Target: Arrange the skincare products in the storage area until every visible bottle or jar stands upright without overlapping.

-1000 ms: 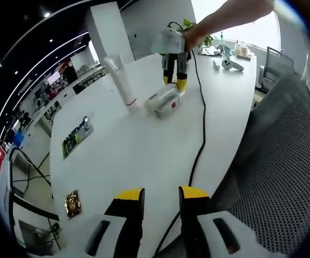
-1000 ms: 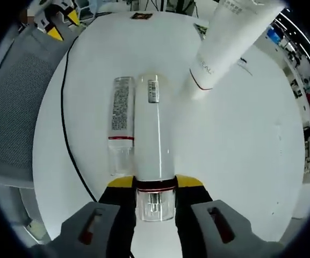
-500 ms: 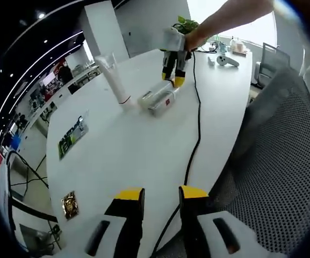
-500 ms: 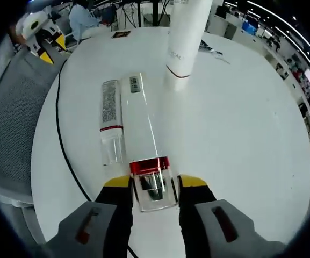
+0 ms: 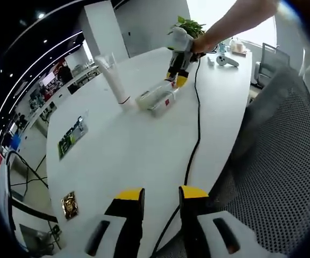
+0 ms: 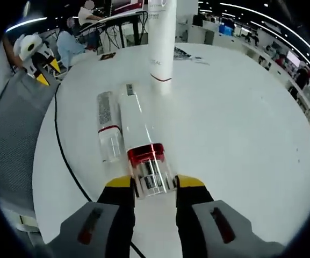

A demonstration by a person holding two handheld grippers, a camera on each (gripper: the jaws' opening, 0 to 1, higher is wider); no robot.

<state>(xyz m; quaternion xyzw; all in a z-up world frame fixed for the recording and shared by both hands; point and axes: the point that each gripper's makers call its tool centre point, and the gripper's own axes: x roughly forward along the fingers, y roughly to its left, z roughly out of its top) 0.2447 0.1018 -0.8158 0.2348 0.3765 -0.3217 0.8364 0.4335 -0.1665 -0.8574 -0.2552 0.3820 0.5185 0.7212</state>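
A: In the left gripper view, what have we got?

B: The left gripper [image 5: 160,194] sits at six o'clock, low over the near edge of the white table [image 5: 117,145]. Its yellow-tipped jaws stand slightly apart with nothing between them. Up at one o'clock the right gripper [image 5: 179,56] reaches down to two bottles lying side by side. The white tube [image 5: 115,75] stands upright on its cap at eleven o'clock, just beside them. A black cable [image 5: 197,123] trails down the table toward five o'clock.

A: And the right gripper view?

B: The jaws rise from six o'clock and are clamped on the clear cap of the red-banded bottle [image 6: 138,145]. It lies flat, pointing toward twelve o'clock. The smaller clear bottle [image 6: 107,126] lies touching it on the ten o'clock side. The tube stands at twelve o'clock, just past the bottles' far ends.

A: What might go wrong?

B: I judge the grip is on the cap alone. Swinging the long bottle upright could let it pivot or slip in the jaws. Its far end could also sweep into the tube and topple it, or roll the neighbour toward the cable.
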